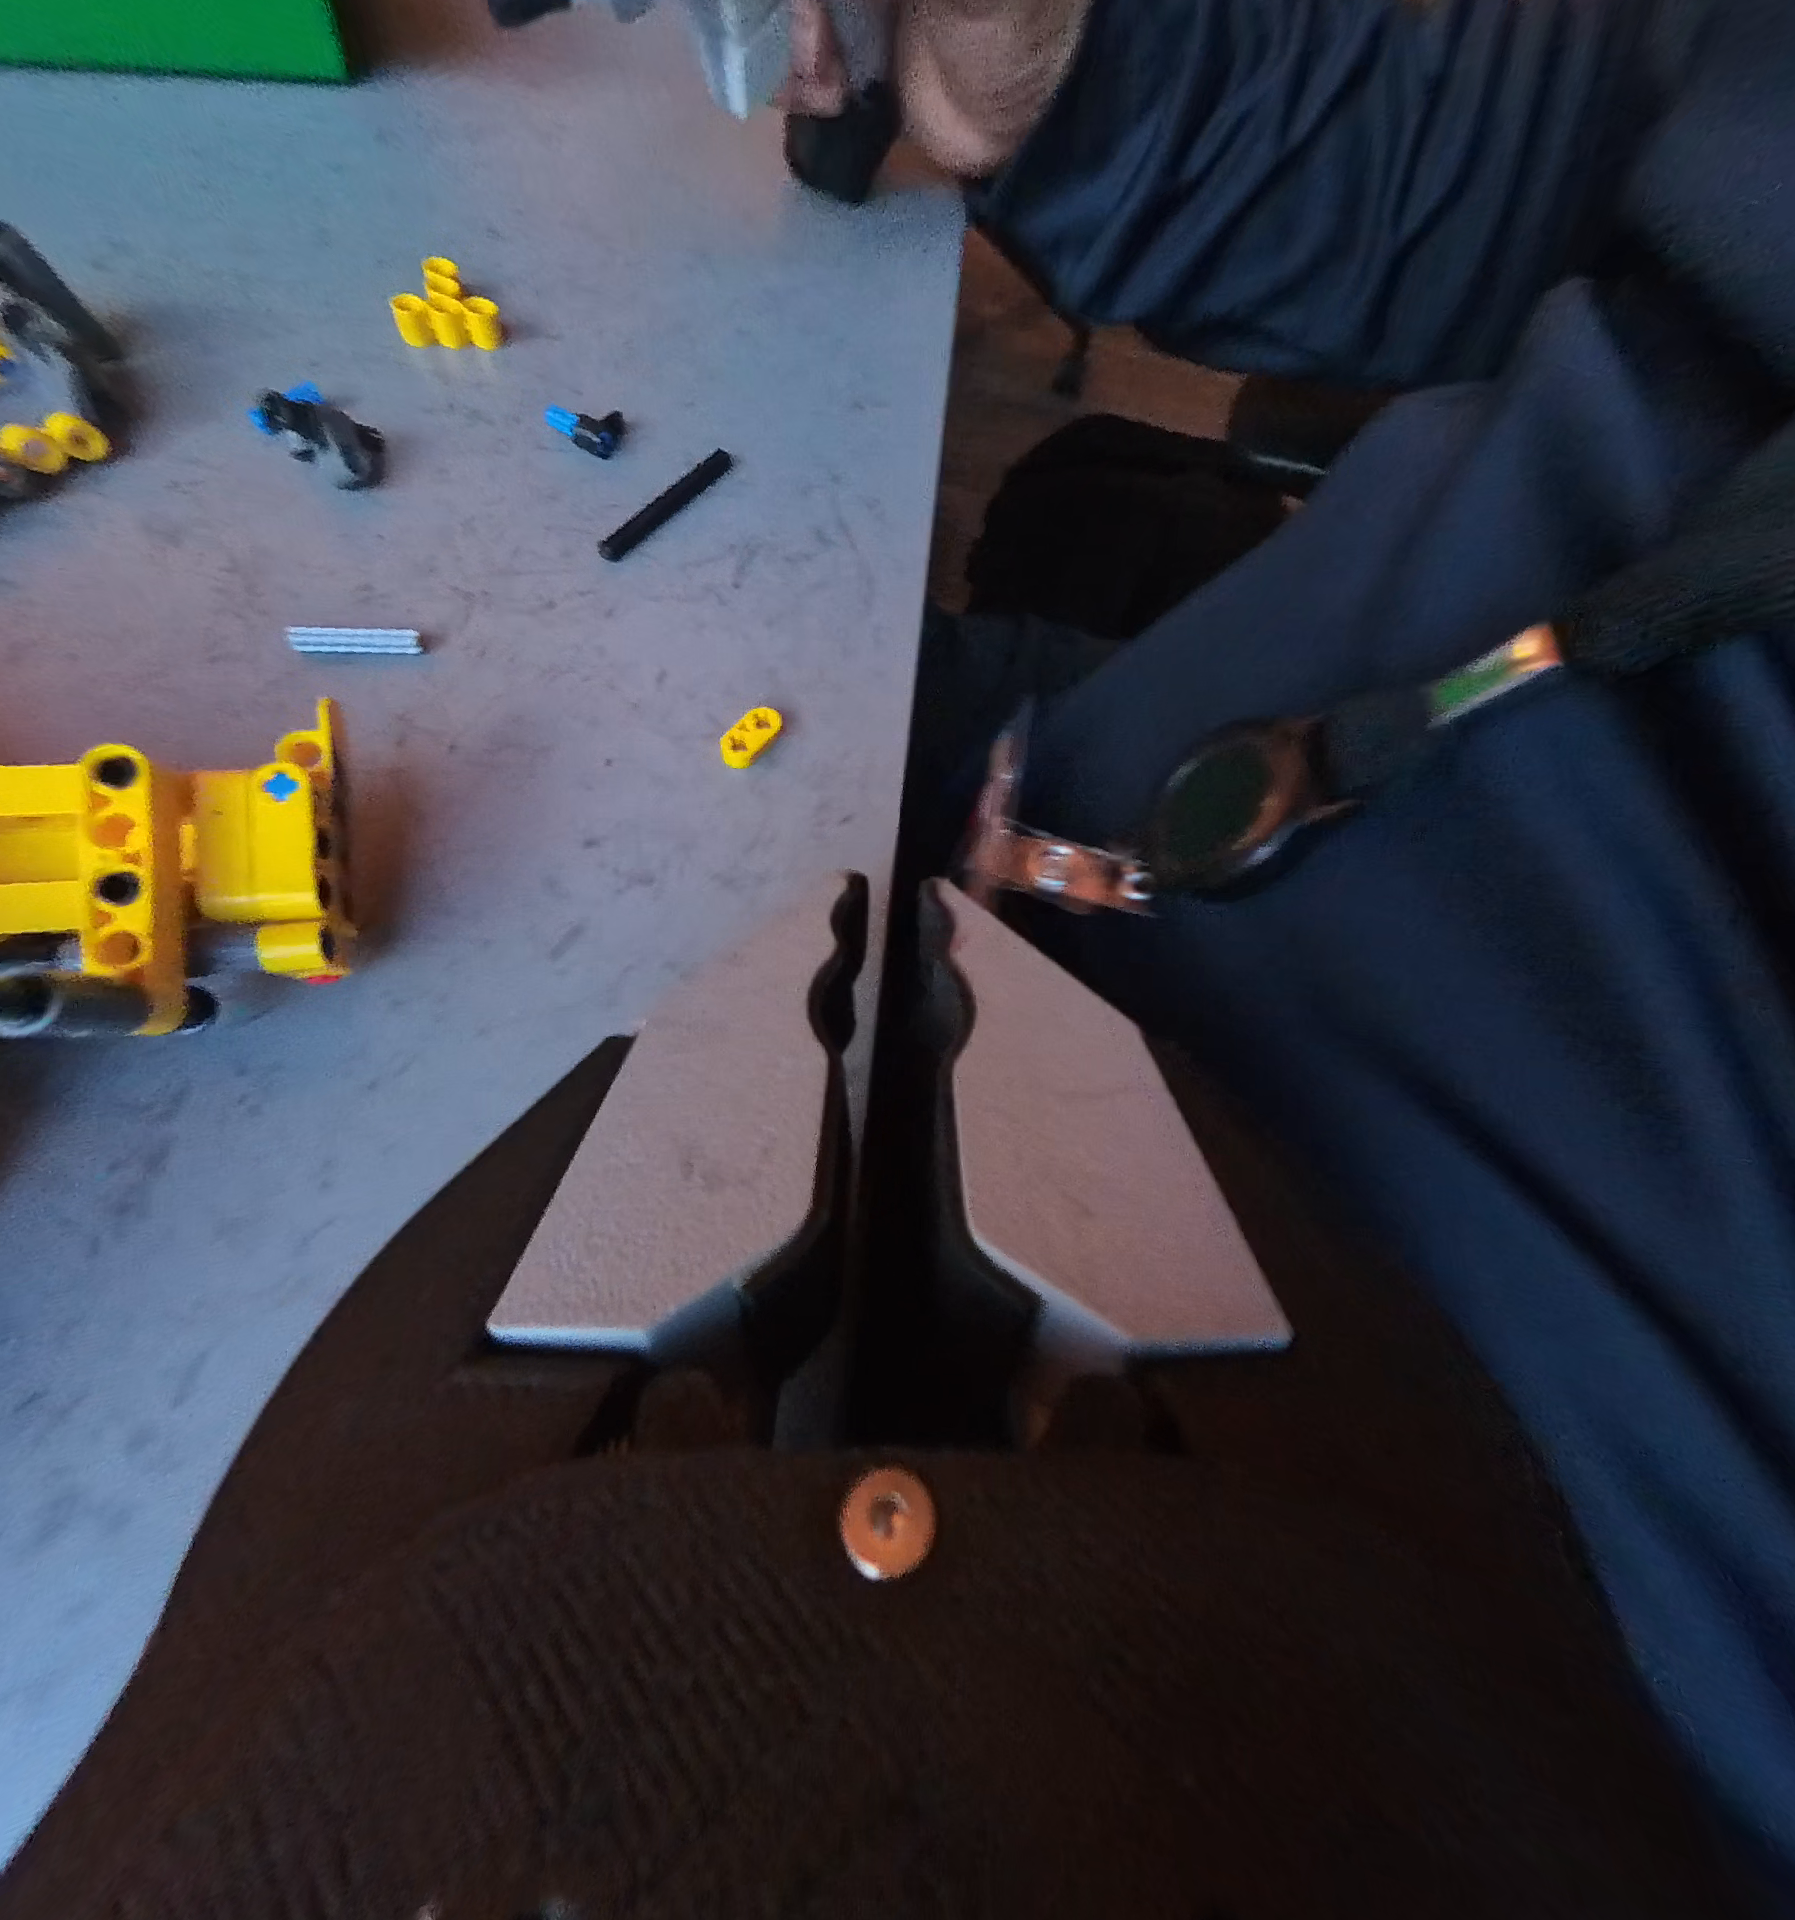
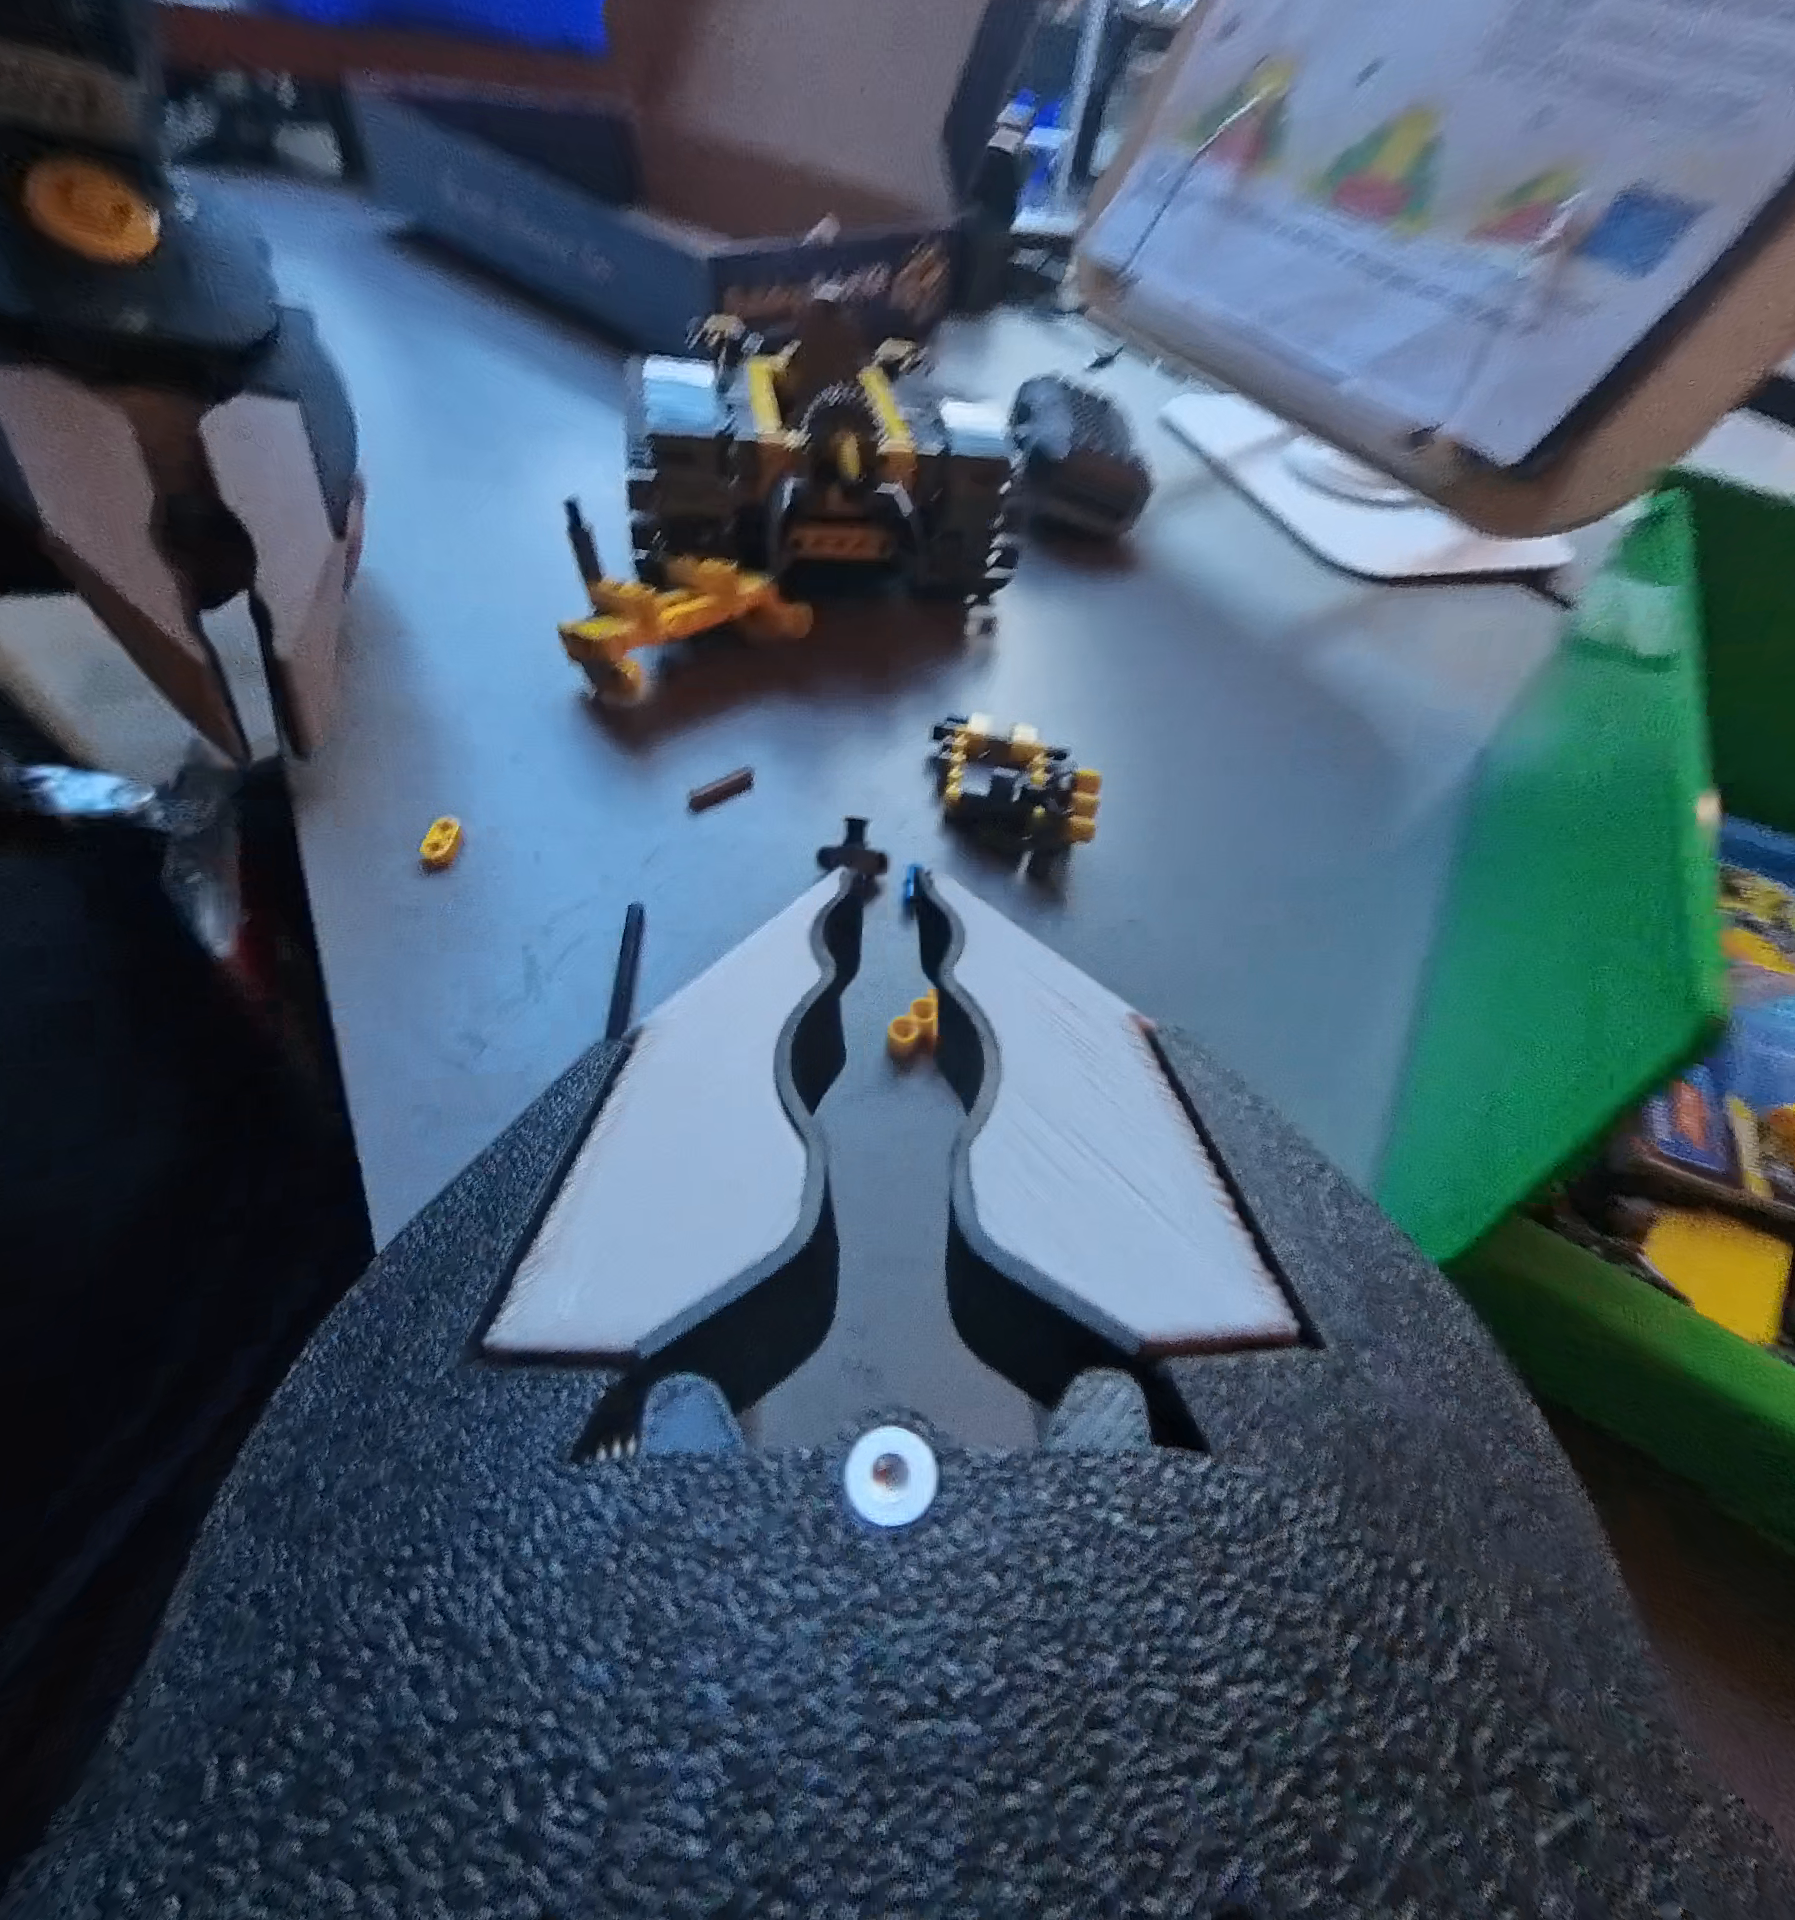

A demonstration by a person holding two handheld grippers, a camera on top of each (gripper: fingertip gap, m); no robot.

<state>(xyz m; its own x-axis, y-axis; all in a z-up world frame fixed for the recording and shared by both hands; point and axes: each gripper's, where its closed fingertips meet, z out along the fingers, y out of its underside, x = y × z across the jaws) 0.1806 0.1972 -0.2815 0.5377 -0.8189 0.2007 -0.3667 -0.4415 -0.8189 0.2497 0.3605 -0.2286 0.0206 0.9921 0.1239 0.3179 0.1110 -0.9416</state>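
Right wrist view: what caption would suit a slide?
Empty right hand-held gripper hovers open above small yellow piece on grey table.

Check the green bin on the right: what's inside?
The green bin holds a jumble of colourful packets and yellow pieces, blurred. Its near wall hides the lower contents and the frame edge crops the rest, so the full contents cannot be told.
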